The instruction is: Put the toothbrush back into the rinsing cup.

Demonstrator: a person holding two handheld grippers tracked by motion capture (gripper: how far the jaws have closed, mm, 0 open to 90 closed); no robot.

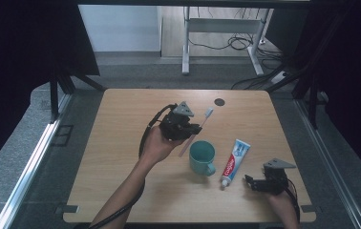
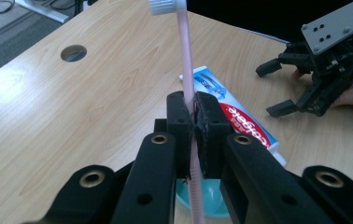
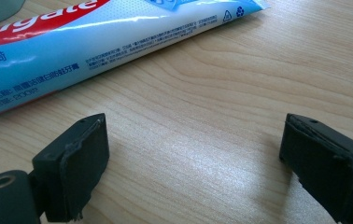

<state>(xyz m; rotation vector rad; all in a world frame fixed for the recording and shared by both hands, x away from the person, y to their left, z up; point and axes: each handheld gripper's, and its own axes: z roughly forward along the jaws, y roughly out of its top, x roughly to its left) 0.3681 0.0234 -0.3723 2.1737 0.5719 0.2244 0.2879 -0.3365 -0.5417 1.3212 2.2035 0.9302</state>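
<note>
My left gripper [image 1: 194, 129] is shut on a pink toothbrush [image 1: 200, 126], held above the table just behind the teal mug [image 1: 202, 157]. In the left gripper view the pads [image 2: 206, 122] pinch the pink handle [image 2: 185, 60], the white brush head [image 2: 165, 6] pointing away and the mug [image 2: 212, 200] below. A toothpaste tube [image 1: 234, 161] lies flat to the right of the mug. My right gripper [image 1: 251, 182] rests low on the table by the tube's cap end, jaws wide apart with bare wood between them; the tube [image 3: 95, 42] lies just beyond its fingertips.
A round cable hole [image 1: 219, 101] sits near the table's far edge [image 1: 183, 89]. Dark curtains flank both sides, and a desk frame with cables [image 1: 226, 43] stands on the floor beyond. The table's left half is bare wood.
</note>
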